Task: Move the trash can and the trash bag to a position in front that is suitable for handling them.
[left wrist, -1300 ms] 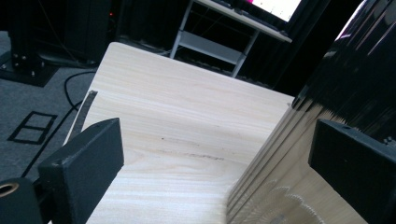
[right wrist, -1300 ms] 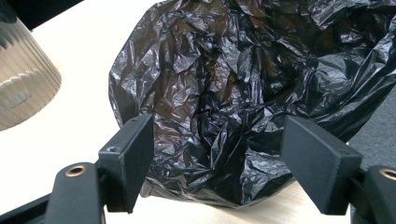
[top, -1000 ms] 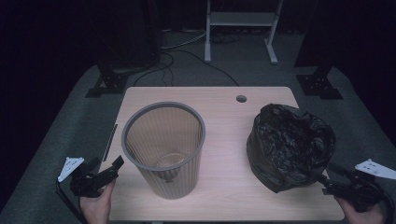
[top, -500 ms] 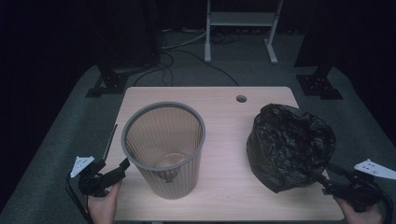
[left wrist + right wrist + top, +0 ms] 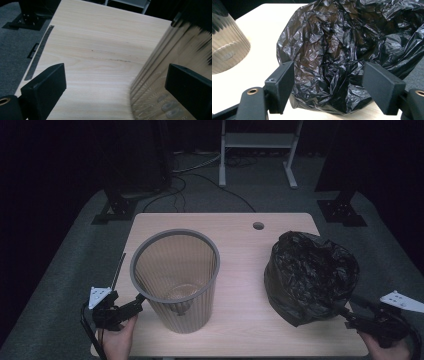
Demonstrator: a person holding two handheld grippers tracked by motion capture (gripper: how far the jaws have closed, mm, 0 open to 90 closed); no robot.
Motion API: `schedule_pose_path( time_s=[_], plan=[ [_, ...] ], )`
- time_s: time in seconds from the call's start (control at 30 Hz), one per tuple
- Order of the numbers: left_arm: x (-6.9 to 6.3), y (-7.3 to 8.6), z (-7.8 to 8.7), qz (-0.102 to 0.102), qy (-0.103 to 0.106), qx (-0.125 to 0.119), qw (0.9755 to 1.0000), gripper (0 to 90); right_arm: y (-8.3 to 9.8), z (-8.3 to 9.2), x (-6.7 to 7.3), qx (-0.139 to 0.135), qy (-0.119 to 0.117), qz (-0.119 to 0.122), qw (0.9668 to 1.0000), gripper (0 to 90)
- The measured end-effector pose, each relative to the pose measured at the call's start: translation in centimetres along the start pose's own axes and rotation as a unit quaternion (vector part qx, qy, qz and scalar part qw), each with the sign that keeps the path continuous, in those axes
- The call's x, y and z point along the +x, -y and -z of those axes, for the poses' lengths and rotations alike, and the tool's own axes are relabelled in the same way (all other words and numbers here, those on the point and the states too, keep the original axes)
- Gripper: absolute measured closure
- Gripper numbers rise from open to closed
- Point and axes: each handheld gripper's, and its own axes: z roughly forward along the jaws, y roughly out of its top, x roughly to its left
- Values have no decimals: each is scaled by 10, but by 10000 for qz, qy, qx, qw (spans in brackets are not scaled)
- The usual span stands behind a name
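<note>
From above, one ribbed bin (image 5: 176,279) stood upright on the surface (image 5: 240,235) with one crumpled black bag (image 5: 311,276) well right of it; the left hand-held gripper (image 5: 110,93) gaped released beside the bin's base, while the right hand-held gripper (image 5: 327,87) gaped released before the bag.

The left gripper (image 5: 136,303) has been brought in from the table's left edge toward the ribbed bin (image 5: 176,280). Its open jaws are now set right at the bin's lower wall.
</note>
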Motion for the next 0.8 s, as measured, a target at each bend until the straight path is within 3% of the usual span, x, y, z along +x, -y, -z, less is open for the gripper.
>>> schedule_pose_path(
  time_s=[0.37, 0.8],
  plan=[
    [-5, 2, -3, -31, -66, 3, 10000, 27, 0, 2, 0, -34, 3, 11, 10000, 252],
    [-6, 3, -3, 123, -14, 9, 9999, 46, 1, -1, 1, 12, -6, 6, 10000, 253]
  ],
)
